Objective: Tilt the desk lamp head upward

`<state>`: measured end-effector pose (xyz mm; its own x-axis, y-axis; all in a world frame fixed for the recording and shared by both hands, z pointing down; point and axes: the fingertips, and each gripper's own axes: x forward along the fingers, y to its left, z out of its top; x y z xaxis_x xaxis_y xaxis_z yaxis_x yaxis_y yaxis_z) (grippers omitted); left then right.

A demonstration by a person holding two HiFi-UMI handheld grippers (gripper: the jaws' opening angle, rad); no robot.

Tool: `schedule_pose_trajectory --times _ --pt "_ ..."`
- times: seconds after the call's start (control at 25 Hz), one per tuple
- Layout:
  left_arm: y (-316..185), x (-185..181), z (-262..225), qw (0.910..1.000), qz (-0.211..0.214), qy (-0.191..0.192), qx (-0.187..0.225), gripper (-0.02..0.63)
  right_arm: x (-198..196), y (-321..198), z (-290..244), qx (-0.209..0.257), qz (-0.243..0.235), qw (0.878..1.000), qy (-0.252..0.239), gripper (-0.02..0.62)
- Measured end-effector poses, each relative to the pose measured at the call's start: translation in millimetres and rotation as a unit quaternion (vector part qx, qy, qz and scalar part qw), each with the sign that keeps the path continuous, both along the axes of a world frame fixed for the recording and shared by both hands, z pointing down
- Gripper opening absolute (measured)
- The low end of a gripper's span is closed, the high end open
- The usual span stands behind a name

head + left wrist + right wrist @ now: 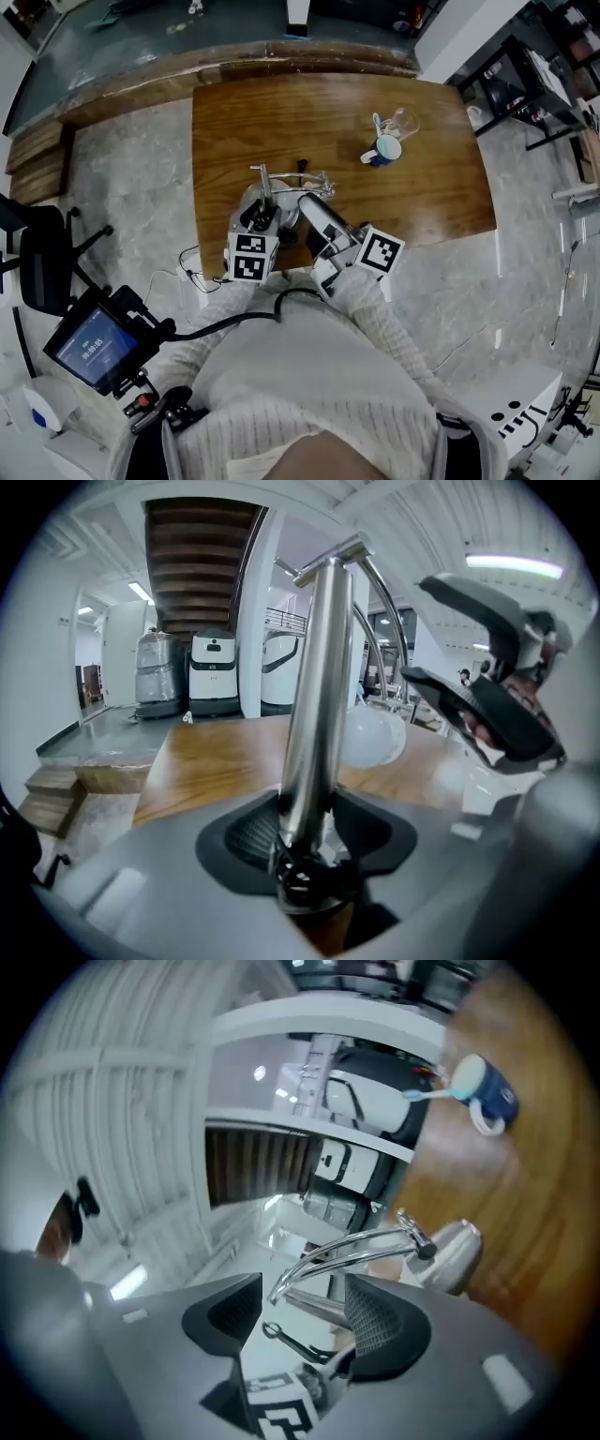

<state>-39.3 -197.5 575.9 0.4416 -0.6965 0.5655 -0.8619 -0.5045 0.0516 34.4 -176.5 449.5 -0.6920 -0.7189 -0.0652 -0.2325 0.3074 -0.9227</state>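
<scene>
The chrome desk lamp (281,174) stands near the front edge of the wooden table (281,112). My left gripper (262,214) is at the lamp's upright pole (314,714). In the left gripper view the pole rises between the two dark pads, with a gap on the right side, so my left gripper (314,834) is open. The white lamp head (371,735) shows behind the pole. My right gripper (311,204) sits just right of the lamp, and in its own view my right gripper (305,1321) is open and holds nothing. Beyond it are the curved arms (347,1246) and the silver lamp head (452,1255).
A blue-and-white mug (382,148) with a toothbrush and a clear glass (405,122) stand at the table's back right. A black office chair (42,258) and a screen device (94,347) are left of me on the marble floor. A wooden step (112,89) runs behind the table.
</scene>
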Motion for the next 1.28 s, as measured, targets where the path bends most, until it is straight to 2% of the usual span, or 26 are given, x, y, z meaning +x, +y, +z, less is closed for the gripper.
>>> schedule_pose_trajectory --times 0.04,0.12,0.2,0.32,0.4,0.44,0.72,0.84,0.92,1.16,1.28 --pt "1 0 1 1.0000 -0.001 0.000 -0.001 0.179 6 -5 3 -0.030 0.016 0.998 -0.055 0.259" --pt "2 -1 4 1.0000 -0.001 0.000 -0.002 0.179 19 -14 12 -0.087 0.053 0.983 -0.156 0.258" --pt "1 -1 4 1.0000 -0.002 0.000 -0.002 0.179 26 -23 22 -0.126 0.078 0.965 -0.215 0.256" --pt "-2 -1 5 1.0000 -0.001 0.000 -0.001 0.179 24 -32 35 -0.166 0.091 0.950 -0.250 0.248" --pt "-3 0 4 1.0000 -0.001 -0.001 -0.001 0.179 22 -37 41 -0.182 0.101 0.943 -0.261 0.196" --pt "-3 0 3 1.0000 0.000 -0.001 -0.001 0.179 21 -40 42 -0.186 0.107 0.940 -0.264 0.150" --pt "-4 -4 5 1.0000 -0.001 -0.003 0.004 0.179 23 -48 43 -0.200 0.125 0.922 -0.309 0.080" --pt "-4 -3 3 1.0000 -0.002 -0.001 0.006 0.179 24 -48 42 -0.200 0.123 0.925 -0.299 0.078" --pt "-5 -3 2 1.0000 -0.002 0.002 0.007 0.179 25 -48 39 -0.196 0.118 0.933 -0.277 0.080" --pt "-6 -2 5 0.9999 -0.002 0.010 0.004 0.181 34 -53 7 -0.124 0.110 0.974 -0.156 0.075" --pt "-6 -2 5 0.9999 -0.001 0.014 0.002 0.181 36 -55 -10 -0.085 0.106 0.988 -0.078 0.075"
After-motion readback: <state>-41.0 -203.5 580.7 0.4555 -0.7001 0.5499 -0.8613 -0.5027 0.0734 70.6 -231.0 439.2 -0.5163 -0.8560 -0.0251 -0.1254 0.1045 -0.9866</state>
